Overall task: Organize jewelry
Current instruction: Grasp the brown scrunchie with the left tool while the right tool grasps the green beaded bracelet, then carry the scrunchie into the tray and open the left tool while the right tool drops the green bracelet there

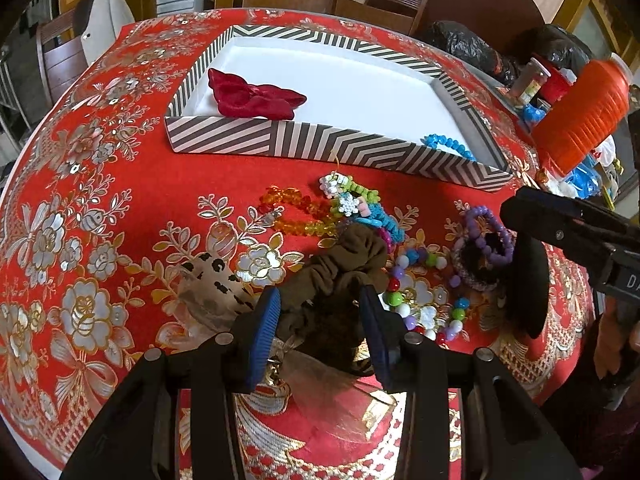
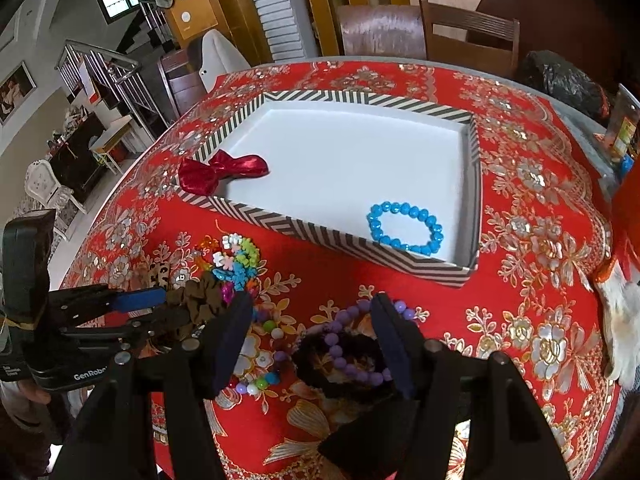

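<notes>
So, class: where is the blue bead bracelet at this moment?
The blue bead bracelet lies inside the striped box, in its near right corner in the right wrist view, far from the red bow.

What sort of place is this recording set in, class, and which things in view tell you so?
Most likely a home dining room. A table under a red floral tablecloth has wooden dining chairs behind it, a staircase with a metal railing rises on the left, and a framed picture hangs on the wall.
</notes>
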{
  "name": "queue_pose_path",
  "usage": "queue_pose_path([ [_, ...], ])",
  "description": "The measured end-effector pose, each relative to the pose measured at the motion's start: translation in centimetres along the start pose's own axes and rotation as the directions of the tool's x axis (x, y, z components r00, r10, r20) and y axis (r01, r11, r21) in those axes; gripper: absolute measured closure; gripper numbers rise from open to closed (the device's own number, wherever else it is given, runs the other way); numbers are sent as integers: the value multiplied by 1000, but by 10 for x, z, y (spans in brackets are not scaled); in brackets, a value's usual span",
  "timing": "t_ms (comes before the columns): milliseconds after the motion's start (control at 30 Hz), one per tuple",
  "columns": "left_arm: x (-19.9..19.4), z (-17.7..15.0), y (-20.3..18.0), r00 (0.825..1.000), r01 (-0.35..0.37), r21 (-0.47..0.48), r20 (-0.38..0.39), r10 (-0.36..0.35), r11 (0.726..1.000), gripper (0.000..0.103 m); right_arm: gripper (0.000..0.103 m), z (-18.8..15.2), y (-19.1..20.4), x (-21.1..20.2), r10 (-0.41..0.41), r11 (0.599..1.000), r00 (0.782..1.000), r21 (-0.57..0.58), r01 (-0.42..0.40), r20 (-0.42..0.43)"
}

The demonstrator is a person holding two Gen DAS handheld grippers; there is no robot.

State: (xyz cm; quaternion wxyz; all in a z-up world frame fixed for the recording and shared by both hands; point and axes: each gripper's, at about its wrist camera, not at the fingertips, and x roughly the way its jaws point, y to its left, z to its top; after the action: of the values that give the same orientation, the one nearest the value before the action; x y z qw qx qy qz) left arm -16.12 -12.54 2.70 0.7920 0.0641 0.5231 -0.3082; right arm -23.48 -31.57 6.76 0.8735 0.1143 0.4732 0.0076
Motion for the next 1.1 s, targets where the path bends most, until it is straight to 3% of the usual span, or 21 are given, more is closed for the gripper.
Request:
queue_pose_path([
  [67,2,0,3,1000,6,-12,9,-6,1000,63,39,2,2,3,3,1000,1000,-5,-3,-4],
  [267,-6,-1,11,999,1,-31,45,0,1000,97,39,6,12,23,33,999,999,-34,-34,-26],
  [333,-12,0,16,998,3,-40,57,-1,999,98,41,8,16,29,49,998,998,-44,-50,-33],
  [433,-20,-1,22,998,1,-52,68,2,999,99,53,12,23,41,57,996,997,-71,-61,-50],
  [567,-28,0,19,997,2,-33,83,1,999,99,55,14,28,50,52,995,997,-82,-56,-56],
  [633,-29,2,15,996,8,-12,87,-6,1000,90,55,14,25,51,54,996,997,-63,-58,-59],
  [700,-24,4,10,997,8,16,79,-9,1000,70,54,13,23,50,49,997,997,-58,-53,-66],
  [733,-21,4,8,998,3,24,70,-5,1000,69,54,13,22,50,48,997,997,-59,-52,-65],
  [867,3,4,2,999,-40,52,6,39,998,69,54,14,19,48,53,997,997,-56,-56,-62],
  [967,8,4,2,999,-35,51,8,34,998,69,54,16,20,52,53,996,996,-64,-57,-68],
  [1100,6,3,8,1000,-2,24,-2,2,1000,86,54,18,24,57,61,995,995,-73,-66,-75],
])
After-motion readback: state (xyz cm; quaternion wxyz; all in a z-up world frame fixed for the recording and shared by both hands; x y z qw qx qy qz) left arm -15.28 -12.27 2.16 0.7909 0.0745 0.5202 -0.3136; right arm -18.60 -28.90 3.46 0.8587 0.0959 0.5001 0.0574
